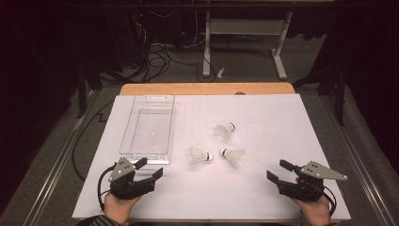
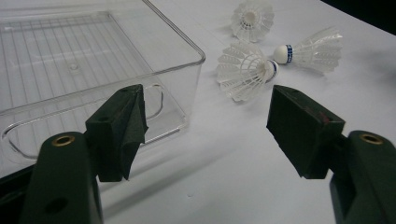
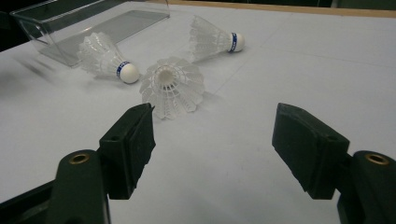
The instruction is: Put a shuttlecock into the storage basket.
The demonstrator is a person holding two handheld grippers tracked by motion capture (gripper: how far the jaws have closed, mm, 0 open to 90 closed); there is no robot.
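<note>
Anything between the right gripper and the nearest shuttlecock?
No. In the high view, bare white sheet runs from the right gripper to the nearest shuttlecock; the right gripper view agrees.

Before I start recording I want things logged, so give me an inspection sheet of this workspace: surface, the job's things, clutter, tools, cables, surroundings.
Surface: white sheet covering a wooden table; flat, no stains seen.
Job's things: three white shuttlecocks lying on their sides at mid-table: far one, left one, right one; clear plastic tray at left, nothing in it.
Clutter: nothing seen.
Tools: left tool open, held just in front of the tray; right tool open, near the right shuttlecock; neither touches anything.
Cables: a black cable trails from the left tool; loose cables on the floor beyond the table.
Surroundings: dark room, white desk frame behind.
</note>
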